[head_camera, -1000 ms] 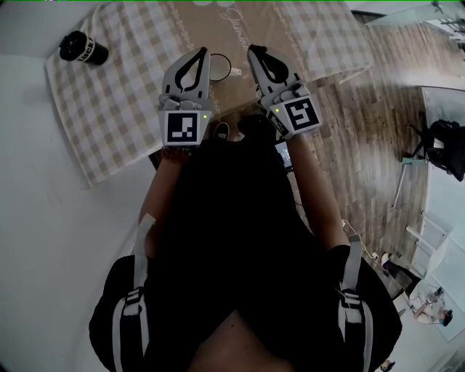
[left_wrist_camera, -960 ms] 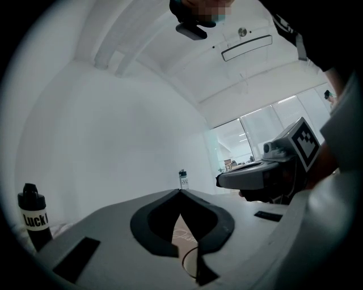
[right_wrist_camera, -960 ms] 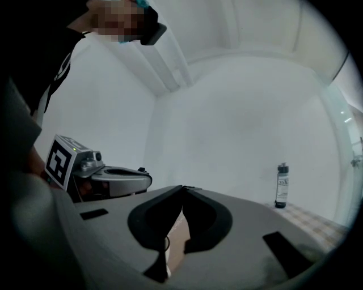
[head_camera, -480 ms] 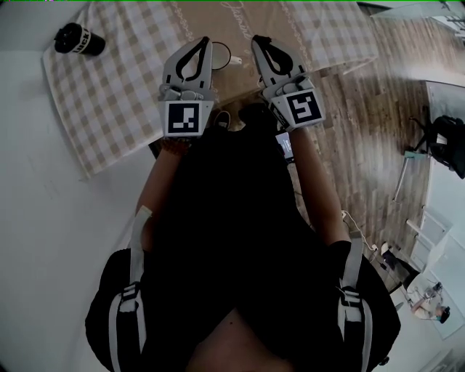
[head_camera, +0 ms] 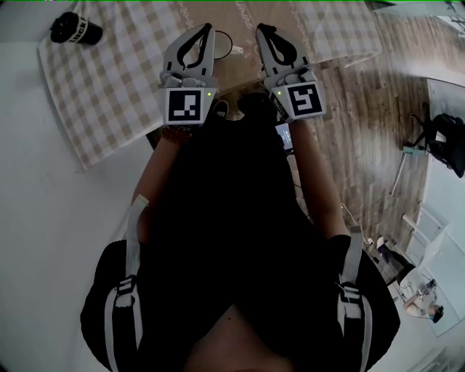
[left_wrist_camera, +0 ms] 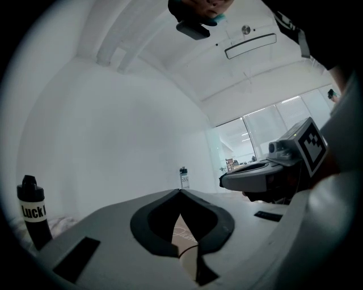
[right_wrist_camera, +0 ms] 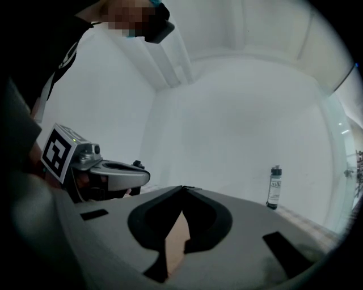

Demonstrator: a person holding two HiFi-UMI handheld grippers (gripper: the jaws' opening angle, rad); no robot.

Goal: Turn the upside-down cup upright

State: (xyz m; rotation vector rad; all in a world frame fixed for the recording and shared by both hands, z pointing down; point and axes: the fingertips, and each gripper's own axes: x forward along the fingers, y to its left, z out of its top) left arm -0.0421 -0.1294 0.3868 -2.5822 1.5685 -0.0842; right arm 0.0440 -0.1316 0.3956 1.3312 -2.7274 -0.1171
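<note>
Head view puts the white cup [head_camera: 224, 48] on the tan table runner [head_camera: 240, 13], just past the two gripper tips and partly hidden behind the left gripper [head_camera: 207, 29]. We see an arc of rim and a side handle, but we cannot tell which way up it sits or whether anything is inside.

The left gripper is clenched on nothing, and the right gripper [head_camera: 260, 30] is likewise closed and empty. In each gripper view the tips meet, with only bare runner showing through the gap behind them. Both are held level and side by side in front of the person's body. We read this as a ready stance before any reach, since the jaws must part before either can take the cup.

Further out, a checked cloth [head_camera: 109, 80] lies under the runner. A capped black bottle [head_camera: 75, 29] stands at its far left corner, well apart from the cup. A clear bottle [right_wrist_camera: 274, 187] stands off by the wall. We cannot make out the contents of either.
</note>
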